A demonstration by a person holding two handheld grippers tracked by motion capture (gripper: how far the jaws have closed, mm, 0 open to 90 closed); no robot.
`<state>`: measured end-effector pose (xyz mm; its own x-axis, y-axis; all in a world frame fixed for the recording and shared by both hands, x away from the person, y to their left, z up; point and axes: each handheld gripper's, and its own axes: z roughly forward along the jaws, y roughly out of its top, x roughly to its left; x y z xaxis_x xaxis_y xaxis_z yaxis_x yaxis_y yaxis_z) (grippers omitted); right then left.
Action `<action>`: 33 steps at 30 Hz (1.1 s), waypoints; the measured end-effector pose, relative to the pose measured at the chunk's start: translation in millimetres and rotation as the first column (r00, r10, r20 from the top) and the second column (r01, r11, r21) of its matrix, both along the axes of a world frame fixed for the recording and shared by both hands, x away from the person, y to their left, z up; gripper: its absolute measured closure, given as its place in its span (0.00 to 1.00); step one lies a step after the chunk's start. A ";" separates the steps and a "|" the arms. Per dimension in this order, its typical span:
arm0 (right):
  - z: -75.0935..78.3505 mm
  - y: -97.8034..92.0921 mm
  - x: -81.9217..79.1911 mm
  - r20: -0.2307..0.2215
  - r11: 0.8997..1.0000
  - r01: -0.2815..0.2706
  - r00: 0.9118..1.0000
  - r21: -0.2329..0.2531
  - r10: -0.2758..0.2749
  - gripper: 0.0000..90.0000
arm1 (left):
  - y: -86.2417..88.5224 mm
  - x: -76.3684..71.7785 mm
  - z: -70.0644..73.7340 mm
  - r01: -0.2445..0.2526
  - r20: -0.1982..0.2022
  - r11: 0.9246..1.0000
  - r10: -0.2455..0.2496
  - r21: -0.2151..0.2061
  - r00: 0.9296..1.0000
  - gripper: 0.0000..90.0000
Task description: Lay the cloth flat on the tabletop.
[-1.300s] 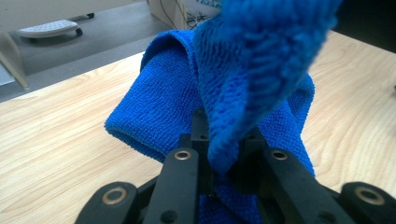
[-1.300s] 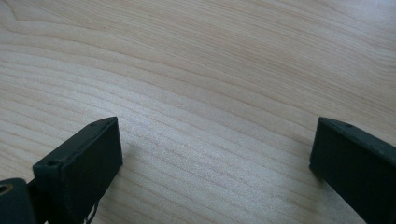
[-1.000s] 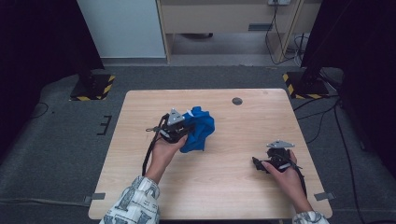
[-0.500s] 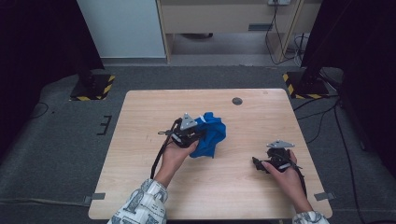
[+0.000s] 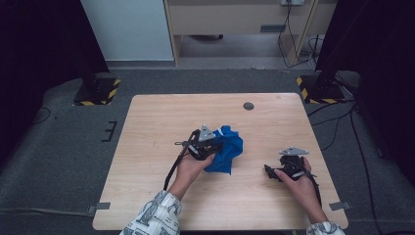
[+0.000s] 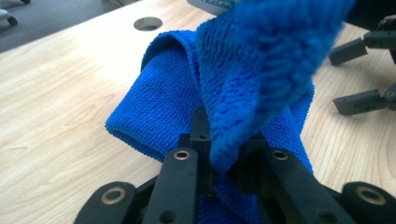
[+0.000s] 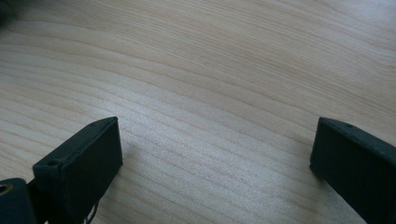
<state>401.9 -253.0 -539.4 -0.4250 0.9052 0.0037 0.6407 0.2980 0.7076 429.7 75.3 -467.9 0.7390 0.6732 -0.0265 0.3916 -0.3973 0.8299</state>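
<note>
A crumpled blue cloth (image 5: 226, 152) lies near the middle of the wooden table (image 5: 156, 122). My left gripper (image 5: 211, 149) is at the cloth's left side and is shut on a fold of it. In the left gripper view the blue cloth (image 6: 187, 93) bunches up between the jaws of the left gripper (image 6: 223, 172) and drapes over them. My right gripper (image 5: 271, 172) rests low at the table's right front, apart from the cloth. In the right gripper view the right gripper (image 7: 215, 149) stands wide open over bare wood. The right gripper's fingers (image 6: 357, 102) also appear at the far right of the left gripper view.
A round cable hole (image 5: 248, 105) sits near the table's far edge. Black stands with yellow-striped bases (image 5: 95, 90) flank the table on the floor. A cable trails from the left gripper toward the front edge.
My left gripper has dragged the blue cloth to the right and nearer the front across the table. The right gripper has stayed in place.
</note>
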 end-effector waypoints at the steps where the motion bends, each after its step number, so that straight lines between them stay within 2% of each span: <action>1: 0.0 0.0 0.0 0.000 1.000 0.000 1.000 0.000 0.000 0.03 | -2.4 0.0 -3.6 0.002 -0.003 1.000 -0.002 0.012 1.000 0.89; 8: 0.0 0.0 0.0 0.000 1.000 0.000 1.000 0.000 0.000 0.03 | -4.9 3.1 -14.4 -0.012 -0.016 0.999 0.013 0.034 1.000 0.89; 11: 0.0 0.0 0.0 0.000 1.000 0.000 1.000 0.000 0.000 0.03 | -6.4 4.0 -22.3 -0.019 -0.020 0.998 0.020 0.066 1.000 0.88; 15: 0.0 0.0 0.0 0.000 1.000 0.000 1.000 0.000 0.000 0.03 | -8.1 3.8 -29.2 -0.015 -0.020 0.996 0.017 0.086 1.000 0.87; 20: 0.0 0.0 0.0 0.000 1.000 0.000 1.000 0.000 0.000 0.03 | -10.9 2.9 -35.1 -0.006 -0.026 0.996 0.009 0.091 1.000 0.84; 21: 0.0 0.0 0.0 0.000 1.000 0.000 1.000 0.000 0.000 0.03 | -11.5 2.8 -35.8 -0.006 -0.022 0.995 0.009 0.095 1.000 0.78; 22: 0.0 0.0 0.0 0.000 1.000 0.000 1.000 0.000 0.000 0.03 | -12.0 2.5 -36.3 -0.010 -0.017 0.995 0.012 0.098 1.000 0.78; 23: 0.0 0.0 0.0 0.000 1.000 0.000 1.000 0.000 0.000 0.03 | -12.4 2.2 -36.6 -0.015 -0.010 0.995 0.016 0.097 1.000 0.68; 24: 0.0 0.0 0.0 0.000 1.000 0.000 1.000 0.000 0.000 0.03 | -12.7 2.0 -36.9 -0.016 -0.002 0.995 0.016 0.095 1.000 0.68; 26: 0.0 0.0 0.0 0.000 1.000 0.000 1.000 0.000 0.000 0.03 | -12.8 1.7 -36.6 -0.022 0.011 0.995 0.021 0.093 1.000 0.57; 29: 0.1 0.1 0.0 -0.001 1.000 0.001 1.000 0.001 -0.001 0.03 | -12.0 0.9 -34.7 -0.030 0.015 0.997 0.029 0.073 0.999 0.40; 33: 0.1 0.3 0.0 -0.002 1.000 0.002 1.000 0.002 -0.002 0.03 | -9.6 -2.6 -30.4 -0.047 0.033 0.997 0.045 0.058 0.998 0.26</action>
